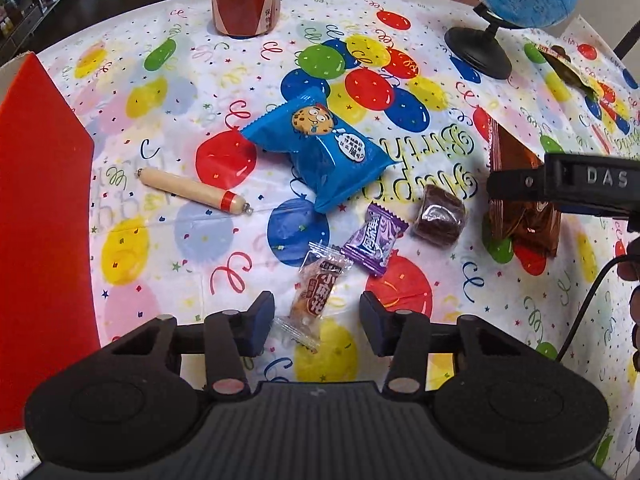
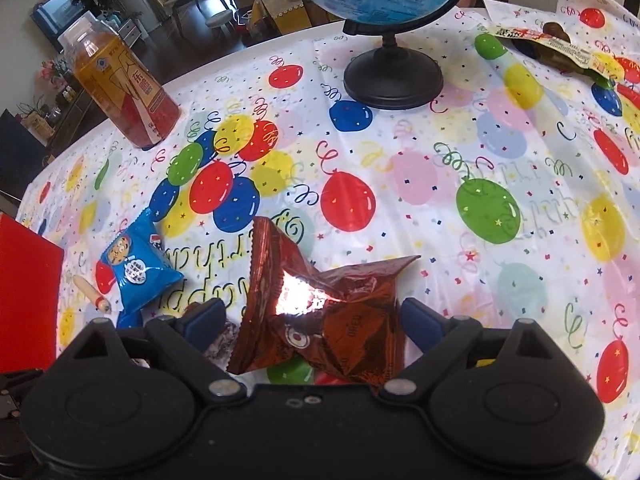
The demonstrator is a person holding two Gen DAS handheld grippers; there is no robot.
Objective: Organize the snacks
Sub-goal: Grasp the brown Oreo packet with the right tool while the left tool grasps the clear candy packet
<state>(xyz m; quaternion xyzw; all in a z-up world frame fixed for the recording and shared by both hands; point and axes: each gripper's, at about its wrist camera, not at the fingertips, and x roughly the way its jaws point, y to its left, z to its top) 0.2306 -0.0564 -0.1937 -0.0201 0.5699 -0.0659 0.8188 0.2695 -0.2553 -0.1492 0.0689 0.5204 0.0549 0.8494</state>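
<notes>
My left gripper (image 1: 317, 322) hangs low over the balloon tablecloth (image 1: 200, 260), jaws partly apart. A small clear-wrapped brown snack (image 1: 318, 290) lies between the pads, which do not press on it. Beyond it lie a purple candy (image 1: 374, 240), a dark wrapped cake (image 1: 440, 214), a blue cookie packet (image 1: 320, 152) and a sausage stick (image 1: 192, 192). My right gripper (image 2: 314, 320) stands wide open astride a crumpled brown foil packet (image 2: 320, 312) that rests on the cloth. The blue cookie packet (image 2: 134, 276) shows to its left.
A red box (image 1: 40, 200) stands at the left table edge. A drink bottle (image 2: 124, 92) stands at the back left, a globe on a black base (image 2: 394, 76) at the back. Another snack packet (image 2: 560, 46) lies far right. A cable (image 1: 588, 304) trails at the right.
</notes>
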